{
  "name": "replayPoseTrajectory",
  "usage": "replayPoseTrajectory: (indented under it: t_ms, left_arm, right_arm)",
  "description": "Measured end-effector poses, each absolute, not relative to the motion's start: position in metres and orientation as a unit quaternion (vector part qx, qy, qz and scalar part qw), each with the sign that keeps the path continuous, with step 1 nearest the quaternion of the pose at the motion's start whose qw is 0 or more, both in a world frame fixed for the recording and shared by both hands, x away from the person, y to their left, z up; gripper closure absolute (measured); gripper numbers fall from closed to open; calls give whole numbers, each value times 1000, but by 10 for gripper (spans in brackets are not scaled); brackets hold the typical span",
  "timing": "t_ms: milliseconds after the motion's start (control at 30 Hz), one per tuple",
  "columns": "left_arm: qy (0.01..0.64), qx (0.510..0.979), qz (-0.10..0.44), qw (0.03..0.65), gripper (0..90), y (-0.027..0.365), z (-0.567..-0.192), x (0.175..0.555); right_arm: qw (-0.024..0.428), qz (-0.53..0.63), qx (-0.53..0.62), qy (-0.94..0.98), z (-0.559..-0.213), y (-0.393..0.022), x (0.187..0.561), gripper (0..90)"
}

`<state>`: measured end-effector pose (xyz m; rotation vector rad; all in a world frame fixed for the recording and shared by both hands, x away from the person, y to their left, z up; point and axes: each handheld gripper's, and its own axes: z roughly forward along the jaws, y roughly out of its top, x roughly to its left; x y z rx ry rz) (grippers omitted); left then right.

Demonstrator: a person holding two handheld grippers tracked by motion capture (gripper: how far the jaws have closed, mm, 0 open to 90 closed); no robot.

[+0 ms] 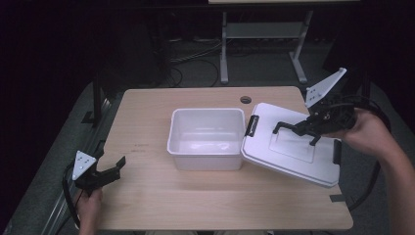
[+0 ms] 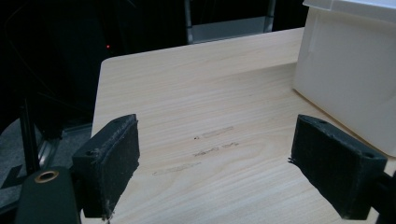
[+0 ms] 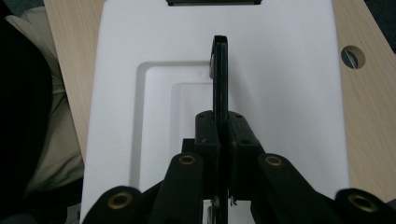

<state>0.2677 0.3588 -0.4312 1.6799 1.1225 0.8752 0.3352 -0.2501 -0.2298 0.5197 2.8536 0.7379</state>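
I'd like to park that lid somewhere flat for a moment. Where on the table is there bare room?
The widest bare patch is the front strip of the table, between the white bin and the near edge, right of the left gripper. Another lies left of the bin. The right side is crowded: the lid, held by its handle in the right gripper, overhangs it.

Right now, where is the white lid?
In the high view the white lid hangs tilted right of the open bin, held by its black handle in the right gripper.

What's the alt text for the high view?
The right gripper is shut on the black handle of a white plastic lid, tilted beside an open white plastic bin on a light wooden table. The left gripper rests open at the table's left edge.
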Motion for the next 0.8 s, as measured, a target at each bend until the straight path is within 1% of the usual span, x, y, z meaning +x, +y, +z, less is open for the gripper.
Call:
replayPoseTrajectory:
  t_ms: [400, 800]
  left_arm:
    - [453, 681, 352, 455, 147, 357, -431, 268]
    - [453, 679, 352, 459, 147, 357, -430, 268]
  right_arm:
    - [72, 249, 141, 956, -219, -218, 350, 845]
    - [65, 252, 108, 959, -216, -182, 367, 845]
